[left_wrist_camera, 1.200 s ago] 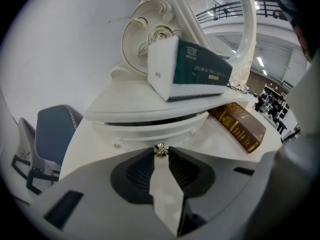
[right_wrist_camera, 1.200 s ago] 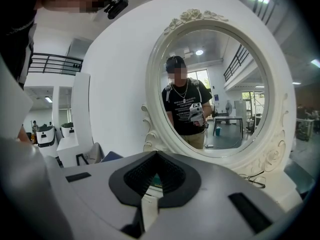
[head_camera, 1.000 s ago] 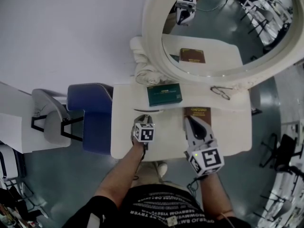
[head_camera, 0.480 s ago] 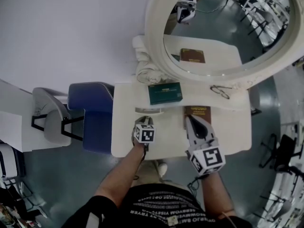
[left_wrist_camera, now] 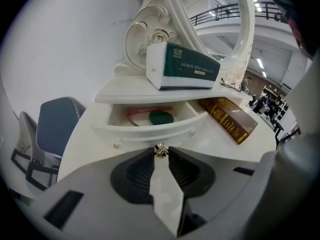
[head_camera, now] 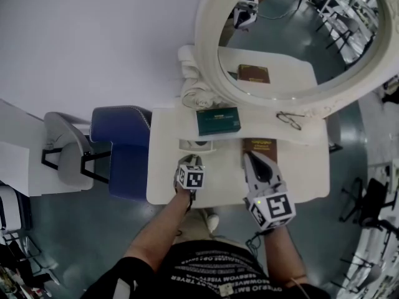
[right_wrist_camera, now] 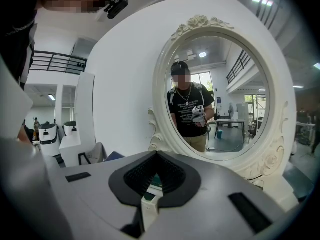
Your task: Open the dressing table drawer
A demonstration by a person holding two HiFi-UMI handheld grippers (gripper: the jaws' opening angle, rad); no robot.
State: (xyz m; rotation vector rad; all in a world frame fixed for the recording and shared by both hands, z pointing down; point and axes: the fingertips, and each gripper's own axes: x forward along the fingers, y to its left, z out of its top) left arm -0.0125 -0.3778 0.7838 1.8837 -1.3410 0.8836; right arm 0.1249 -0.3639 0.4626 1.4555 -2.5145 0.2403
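Because the small brass knob (left_wrist_camera: 159,149) is the only purchase on the shallow white curved-front drawer (left_wrist_camera: 150,125), the left tongs (left_wrist_camera: 160,153) pinch it, apparently in line with the slide. The drawer stands partly out of the white dressing table (head_camera: 299,179), its long axis across the table front and its face toward the person. The right tongs (head_camera: 249,158), pressed together and empty, sit idle above the table.

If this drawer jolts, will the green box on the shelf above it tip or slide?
The green box probably won't tip: it lies on a broad face on the shelf. It looks like light cardboard, so a jolt might slide it, and it sits near the shelf's front edge. The left gripper grips the drawer knob below, clear of it.
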